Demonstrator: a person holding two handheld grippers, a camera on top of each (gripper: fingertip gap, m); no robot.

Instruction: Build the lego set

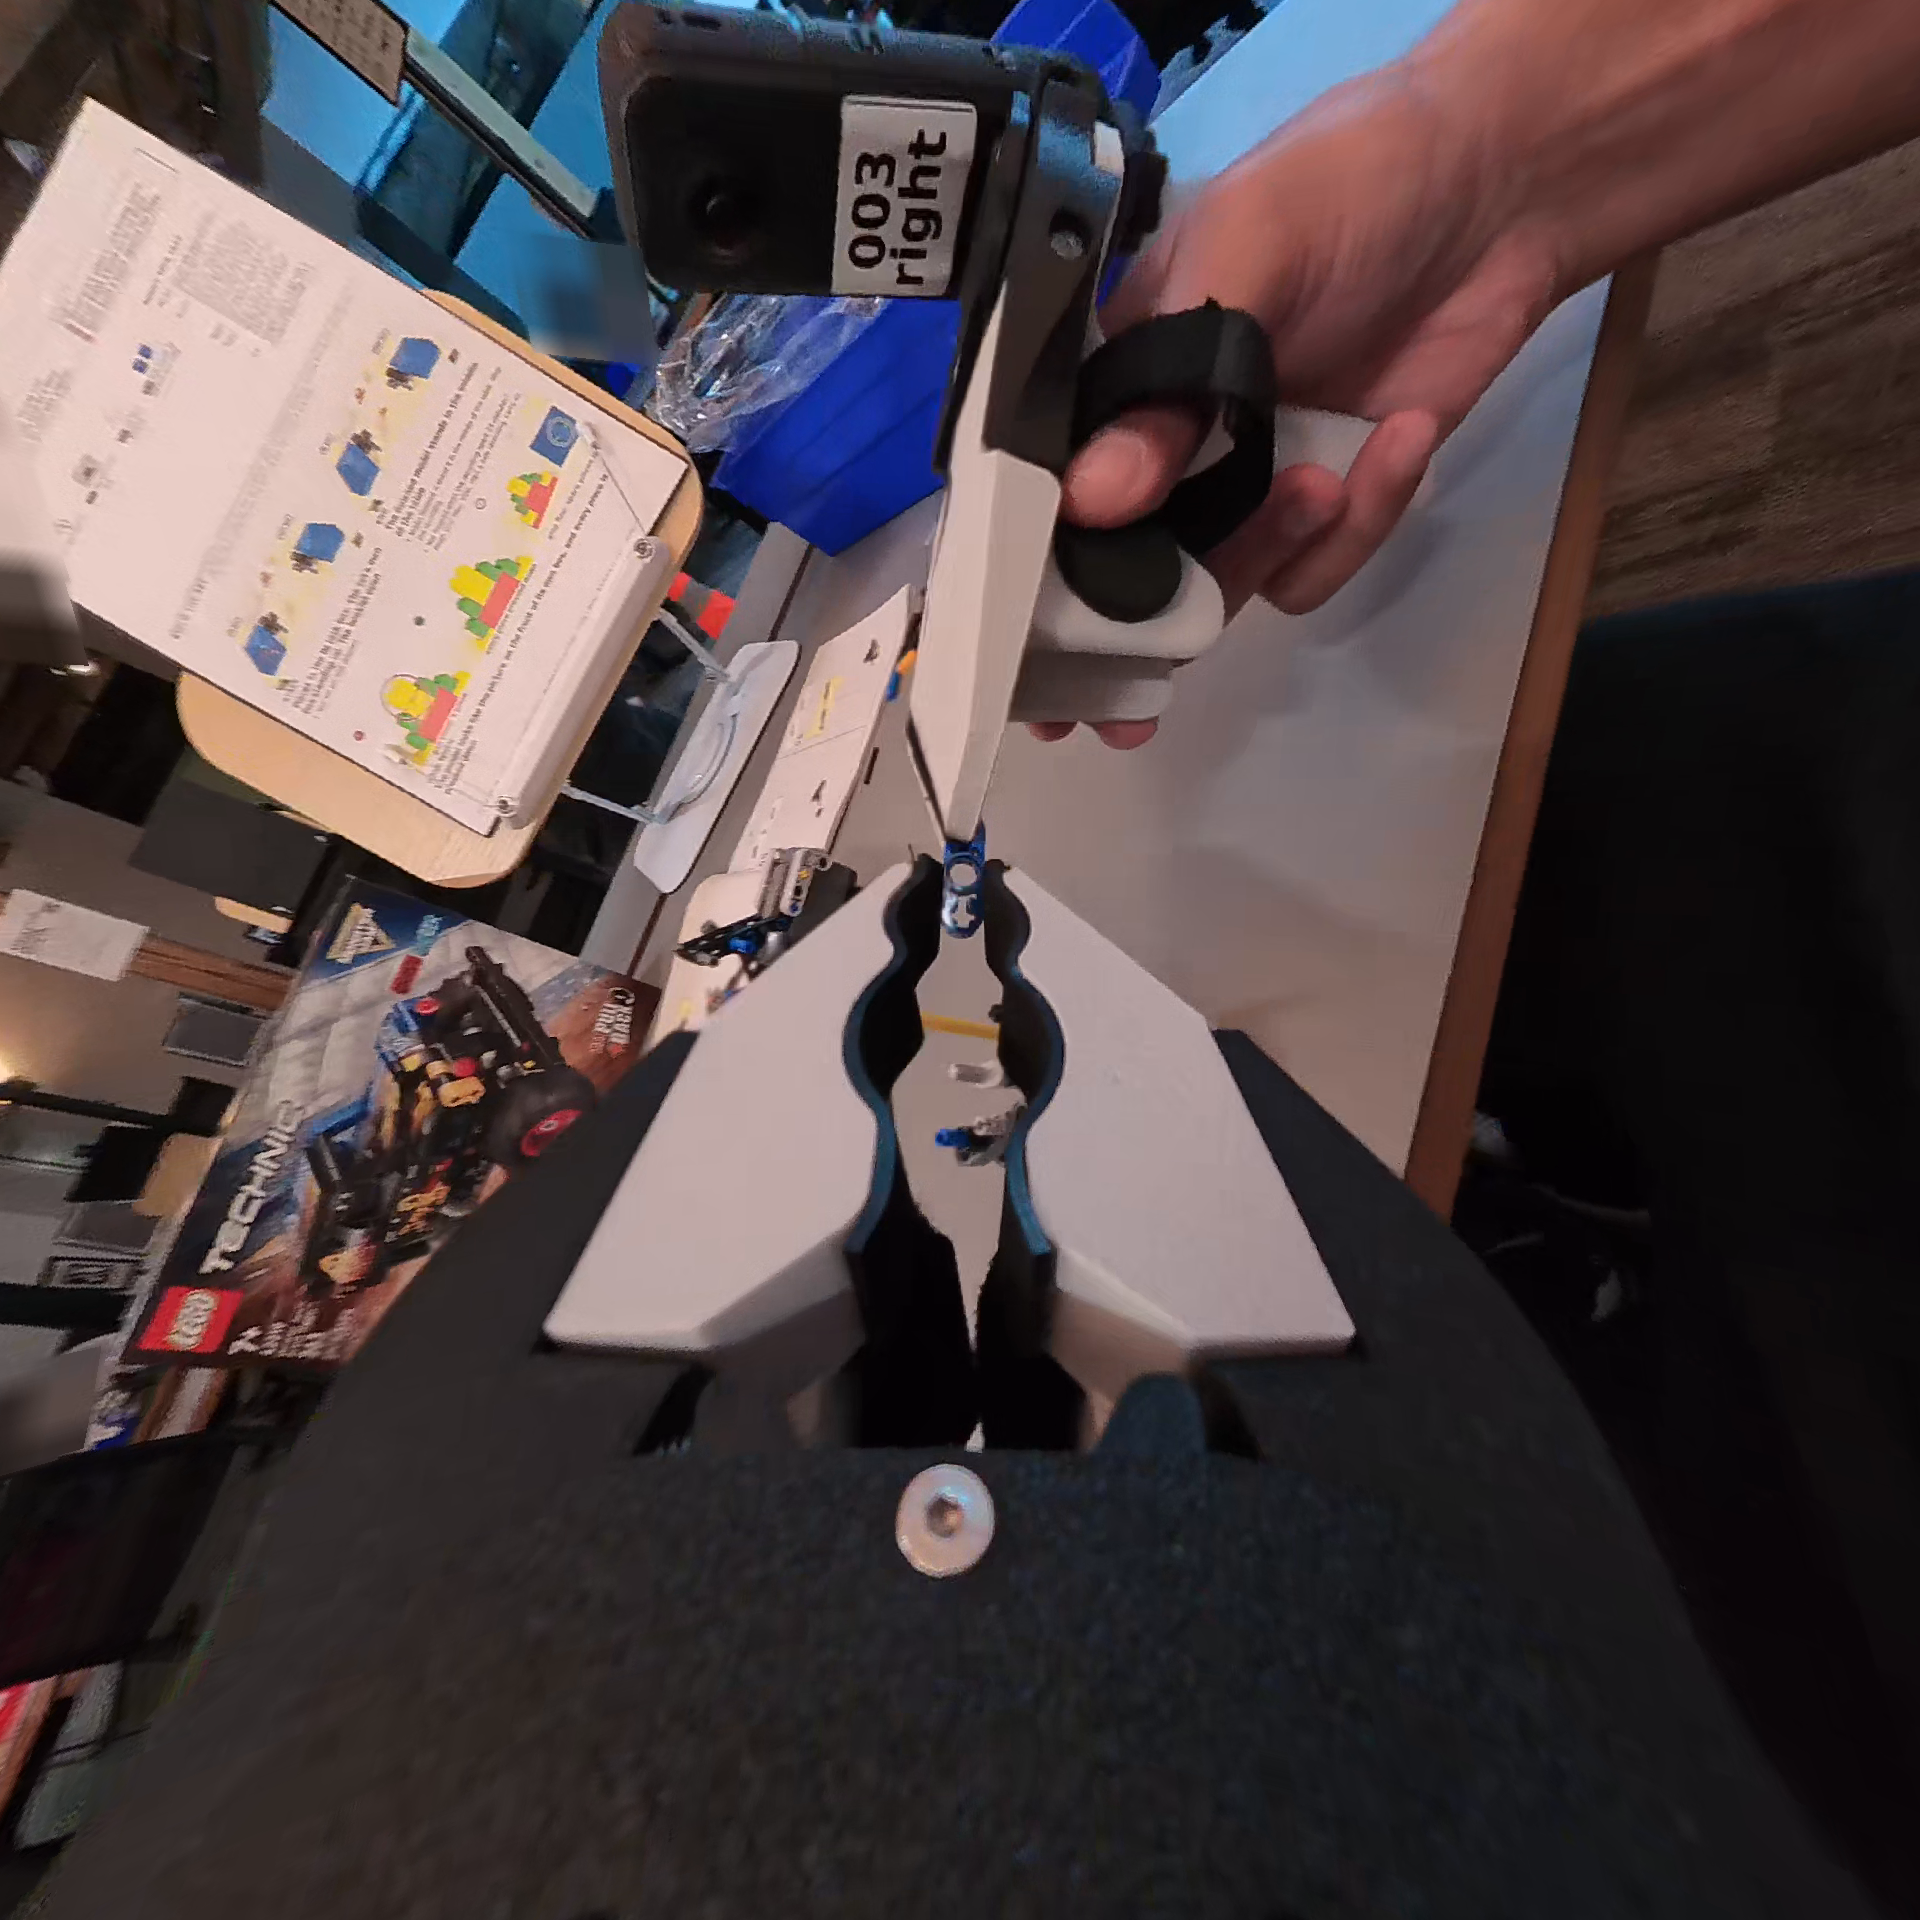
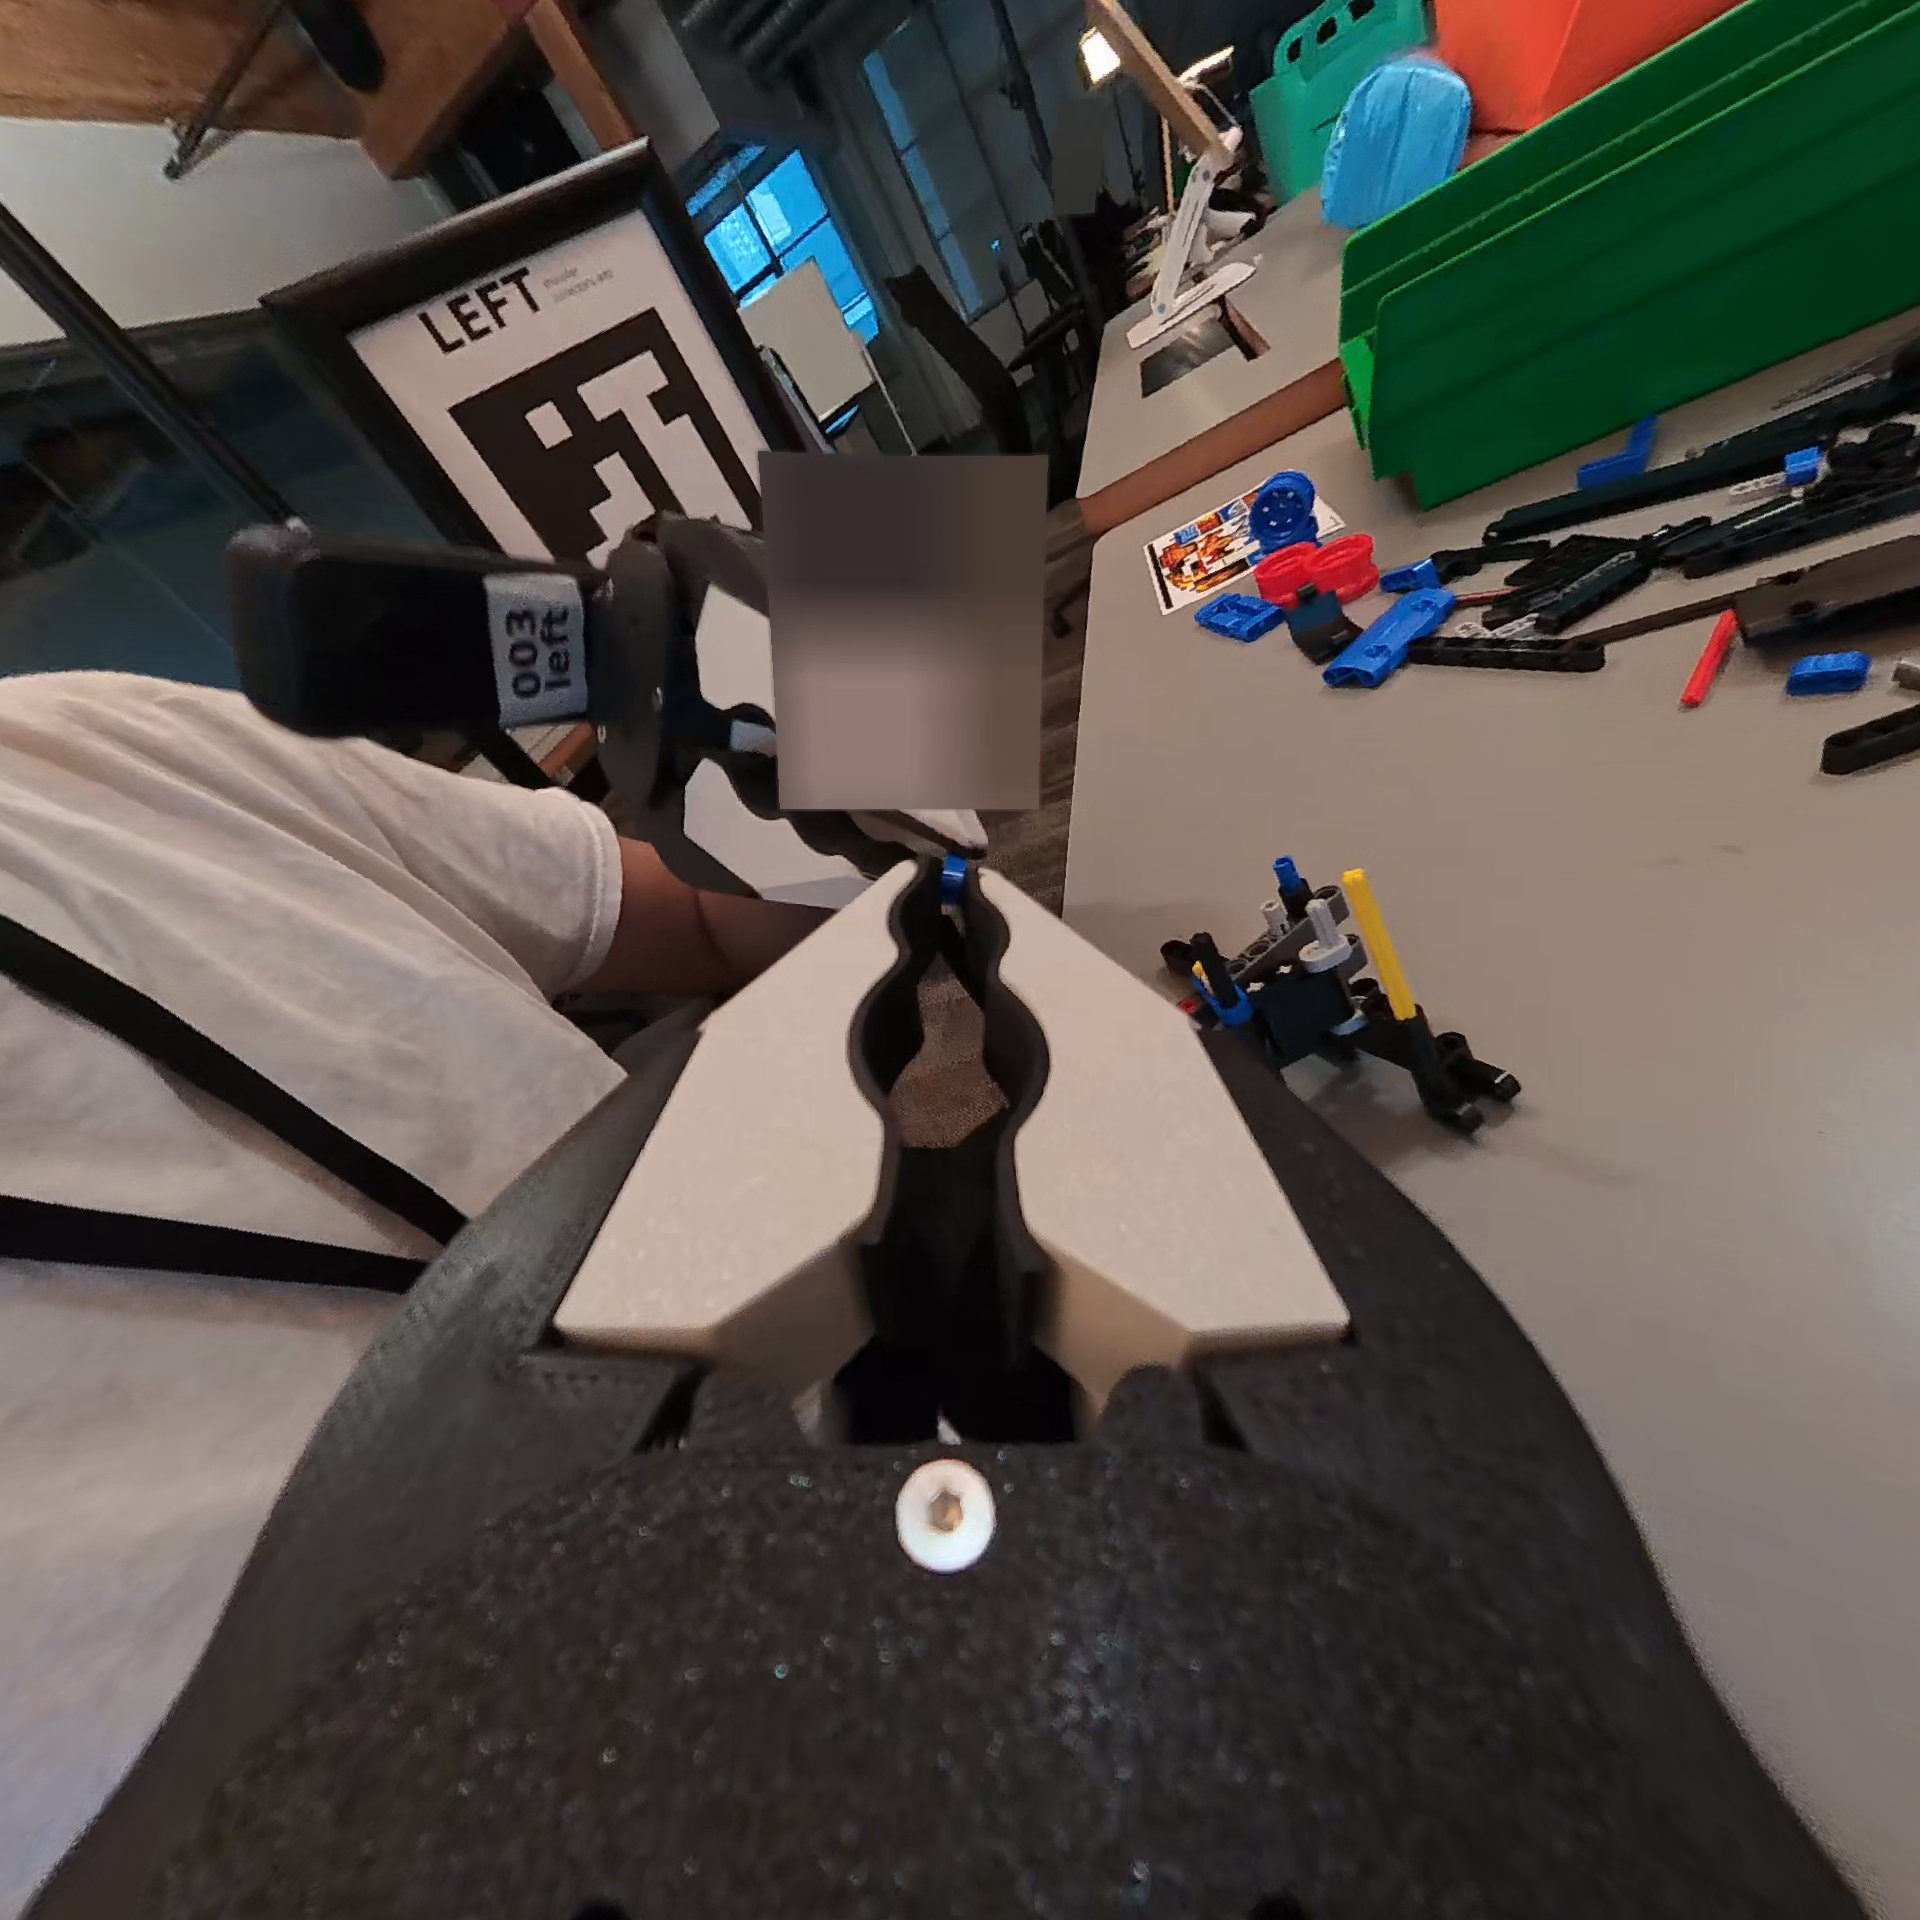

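Note:
A small blue Technic piece (image 1: pixel 961 899) with round holes is held in the air between both grippers. My left gripper (image 1: pixel 961 883) is shut on its lower part. My right gripper (image 1: pixel 964 831) comes down from above, held by a hand, and pinches the piece's top end. In the right wrist view, the right gripper (image 2: pixel 951 883) is shut on the blue piece (image 2: pixel 951 878), and the left gripper (image 2: pixel 940 836) meets it tip to tip. A partly built black and grey assembly (image 2: pixel 1320 987) with a yellow axle (image 2: pixel 1377 940) lies on the grey table (image 2: pixel 1558 1299).
Loose black beams and blue parts (image 2: pixel 1558 603), red wheels (image 2: pixel 1314 566), a sticker sheet (image 2: pixel 1195 561) and green bins (image 2: pixel 1610 260) are at the table's far right. The set's box (image 1: pixel 384 1101), an instruction stand (image 1: pixel 343 457) and blue bins (image 1: pixel 831 416) are to the left. My two grippers' fingertips are within a few centimetres of each other.

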